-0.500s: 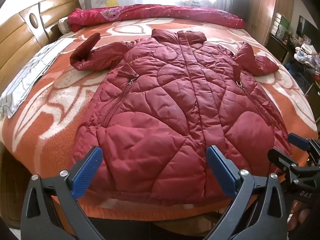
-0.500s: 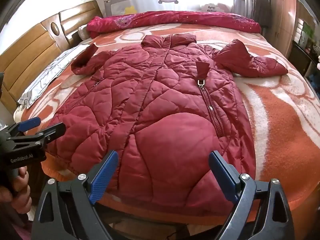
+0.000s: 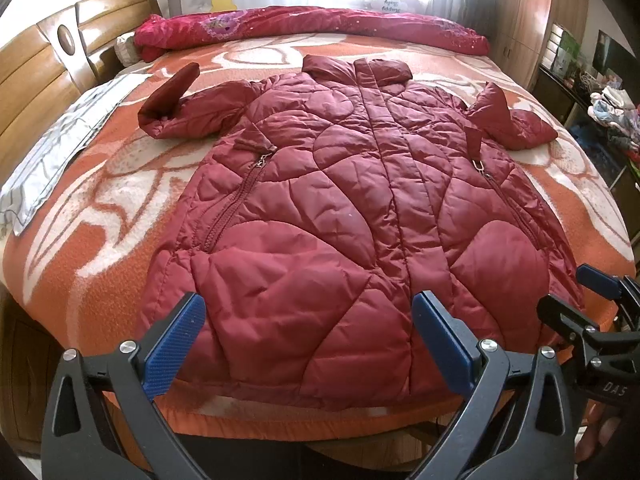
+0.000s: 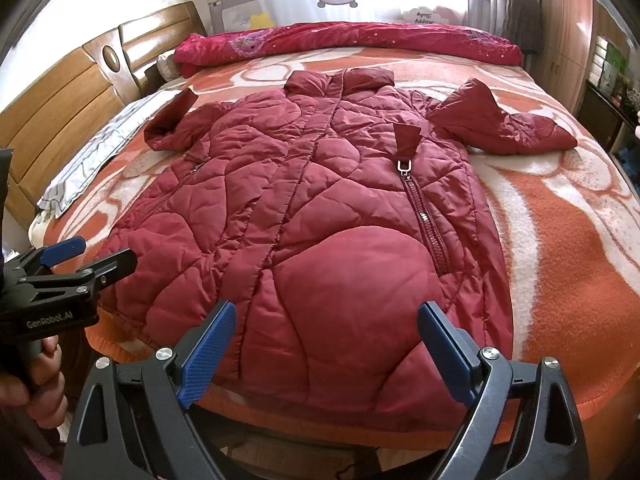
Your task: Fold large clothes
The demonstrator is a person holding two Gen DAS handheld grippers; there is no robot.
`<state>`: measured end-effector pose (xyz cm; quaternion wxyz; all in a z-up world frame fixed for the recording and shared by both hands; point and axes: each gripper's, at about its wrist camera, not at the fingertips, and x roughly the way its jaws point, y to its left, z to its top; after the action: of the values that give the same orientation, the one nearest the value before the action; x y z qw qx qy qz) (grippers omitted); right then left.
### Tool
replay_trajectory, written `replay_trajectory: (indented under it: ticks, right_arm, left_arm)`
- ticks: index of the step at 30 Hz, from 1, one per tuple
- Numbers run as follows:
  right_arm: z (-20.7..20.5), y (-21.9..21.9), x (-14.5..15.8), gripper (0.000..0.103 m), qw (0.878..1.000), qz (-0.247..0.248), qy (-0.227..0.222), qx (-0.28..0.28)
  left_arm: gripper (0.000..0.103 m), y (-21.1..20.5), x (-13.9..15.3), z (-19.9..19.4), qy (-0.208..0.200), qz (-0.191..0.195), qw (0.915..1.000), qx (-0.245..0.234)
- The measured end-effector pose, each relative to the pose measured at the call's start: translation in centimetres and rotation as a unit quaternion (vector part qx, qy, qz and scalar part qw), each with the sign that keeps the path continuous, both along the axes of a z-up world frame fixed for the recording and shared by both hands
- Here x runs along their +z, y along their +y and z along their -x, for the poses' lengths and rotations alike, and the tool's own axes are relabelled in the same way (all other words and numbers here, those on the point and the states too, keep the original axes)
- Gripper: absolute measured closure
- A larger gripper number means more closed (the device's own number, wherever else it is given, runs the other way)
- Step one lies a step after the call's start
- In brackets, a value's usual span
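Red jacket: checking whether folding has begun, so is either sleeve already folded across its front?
No; the red jacket lies spread, both sleeves beside its body.

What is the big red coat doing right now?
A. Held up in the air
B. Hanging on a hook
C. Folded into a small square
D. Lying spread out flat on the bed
D: the red coat lies spread open on the orange blanket, both sleeves out, and neither open gripper touches it.

red quilted coat [image 3: 360, 216] — flat, front up, zipped — sleeves bent

Home bedroom, blanketed bed [image 3: 100, 240], wooden headboard [image 3: 36, 92], wardrobe [image 4: 568, 32]
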<state>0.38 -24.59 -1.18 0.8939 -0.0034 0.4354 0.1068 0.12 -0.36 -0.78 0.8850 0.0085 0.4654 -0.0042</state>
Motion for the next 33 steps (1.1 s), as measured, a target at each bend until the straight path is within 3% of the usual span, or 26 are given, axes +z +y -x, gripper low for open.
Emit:
replay_trajectory:
  ticks: [33]
  right_arm:
    - [-0.29,0.39,0.71,0.01,1.0,-0.008,0.015,0.004]
  left_arm:
    - [0.0,-0.49,-0.38,0.12,0.004,-0.01,0.9999,-0.002]
